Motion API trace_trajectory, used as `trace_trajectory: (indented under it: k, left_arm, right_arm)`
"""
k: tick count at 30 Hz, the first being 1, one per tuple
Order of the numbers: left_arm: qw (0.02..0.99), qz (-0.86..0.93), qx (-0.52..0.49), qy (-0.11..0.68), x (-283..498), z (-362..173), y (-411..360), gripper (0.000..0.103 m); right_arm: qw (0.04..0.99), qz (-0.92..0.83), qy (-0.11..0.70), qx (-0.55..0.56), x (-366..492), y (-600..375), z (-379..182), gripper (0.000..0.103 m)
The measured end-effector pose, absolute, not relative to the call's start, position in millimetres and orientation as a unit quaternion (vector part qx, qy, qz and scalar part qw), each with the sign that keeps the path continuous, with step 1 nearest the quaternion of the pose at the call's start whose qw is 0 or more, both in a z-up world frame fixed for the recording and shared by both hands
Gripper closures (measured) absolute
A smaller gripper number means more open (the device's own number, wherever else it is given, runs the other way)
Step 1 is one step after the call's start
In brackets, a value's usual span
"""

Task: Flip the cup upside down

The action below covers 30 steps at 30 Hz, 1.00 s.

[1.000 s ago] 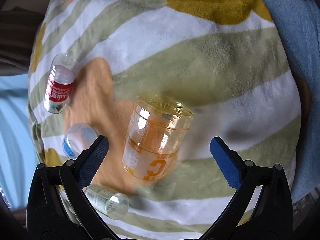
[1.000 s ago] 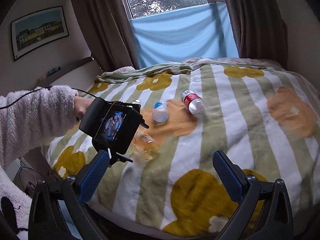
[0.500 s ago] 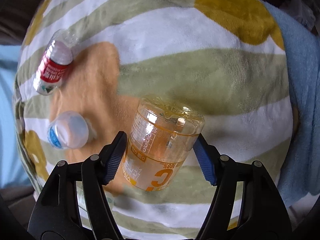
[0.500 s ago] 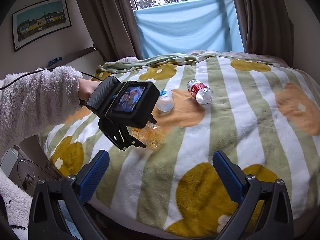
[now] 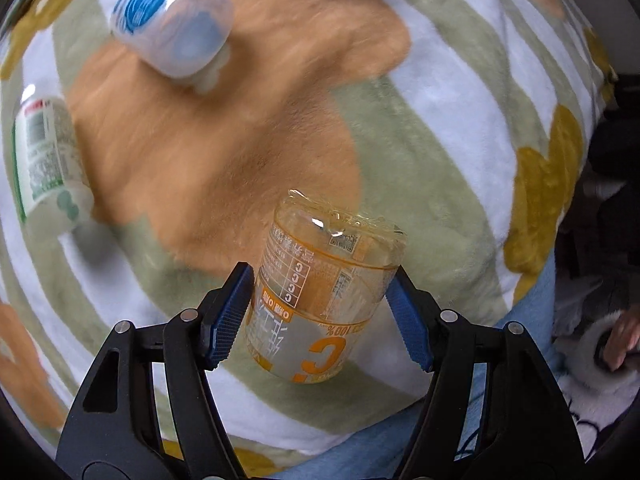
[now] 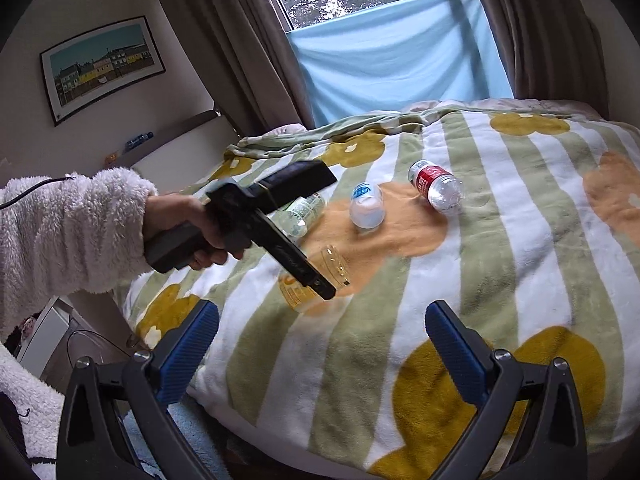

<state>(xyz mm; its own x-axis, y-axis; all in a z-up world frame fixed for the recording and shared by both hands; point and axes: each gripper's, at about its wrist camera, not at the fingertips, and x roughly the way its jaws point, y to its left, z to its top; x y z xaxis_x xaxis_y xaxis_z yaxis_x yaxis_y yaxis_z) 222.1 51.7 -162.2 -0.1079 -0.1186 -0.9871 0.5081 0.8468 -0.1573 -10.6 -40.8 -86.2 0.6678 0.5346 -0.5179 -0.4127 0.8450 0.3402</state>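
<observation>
Two views: a left wrist view and a right wrist view are given, both bent by fisheye.
Hidden or cut off: the red-labelled clear plastic bottle (image 6: 435, 189) is cropped to a red sliver at the top edge of the left wrist view; the green-labelled clear plastic bottle (image 5: 45, 164) is partly covered by the left gripper in the right wrist view; the print on the cup is mirrored and cannot be read fully.
Blur: the orange patch and the blue-labelled clear plastic bottle (image 5: 172, 24) are smeared in the left wrist view.
Bed: a fleece blanket with green and white stripes and yellow and orange flower shapes (image 6: 500, 280) is spread over it, and all the bottles are lying on it.
Room: a pale blue cloth (image 6: 396, 52) is hung across the window between brown curtains; a framed picture of coloured houses (image 6: 102, 66) is fixed to the wall.
Cup: the clear plastic cup with orange print (image 5: 324, 304) is seen tilted, just above the blanket near the bed's edge.
Left gripper (image 5: 320, 316): it is held by a hand (image 6: 184, 228) in a fluffy white sleeve, and its blue-padded jaws are closed against both sides of the cup.
Right gripper (image 6: 320, 356): its jaws are spread wide with nothing between them, well apart from the cup.
</observation>
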Motion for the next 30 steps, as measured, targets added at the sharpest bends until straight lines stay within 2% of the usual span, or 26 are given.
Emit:
trace_trajectory:
  k: [5,7,8,9,13,17,19,26,27,30]
  left_arm:
    - [0.664,-0.223,0.126,0.702,235.5,-159.3,51.1,0.035]
    - [0.669,-0.228,0.159,0.690,238.2,-149.6,41.3,0.023]
    - [0.669,-0.231,0.185,0.682,234.8,-144.5,35.1,0.008]
    - [0.671,-0.233,0.213,0.671,234.4,-139.8,30.1,0.001]
    - [0.643,-0.234,0.298,0.665,237.1,-137.6,8.4,0.001]
    - [0.604,-0.228,0.324,0.692,239.7,-154.5,-5.4,0.001]
    - [0.593,-0.223,0.330,0.700,246.8,-161.0,-9.9,0.003]
    - [0.567,-0.242,0.285,0.734,260.9,-184.7,-20.3,0.043]
    - [0.568,-0.245,0.276,0.736,261.3,-184.8,-20.5,0.047]
    - [0.587,-0.251,0.262,0.723,262.5,-179.0,-18.3,0.047]
  right_arm:
    - [0.909,0.256,0.315,0.098,-18.7,-44.8,-85.8,0.000]
    - [0.910,0.254,0.314,0.099,-20.8,-47.4,-85.4,0.000]
    - [0.910,0.253,0.313,0.101,-21.3,-48.6,-85.3,0.000]
    - [0.910,0.252,0.312,0.102,-21.4,-49.4,-85.1,0.000]
    - [0.912,0.246,0.312,0.107,-19.4,-51.8,-85.2,0.000]
    - [0.911,0.243,0.313,0.111,-18.7,-52.8,-86.5,0.000]
    - [0.911,0.239,0.316,0.112,-19.2,-52.8,-88.2,0.000]
    - [0.910,0.233,0.323,0.115,-19.3,-55.2,-91.2,0.000]
    - [0.910,0.233,0.323,0.116,-18.8,-55.8,-91.5,0.000]
    - [0.910,0.234,0.323,0.117,-18.1,-55.9,-91.5,0.000]
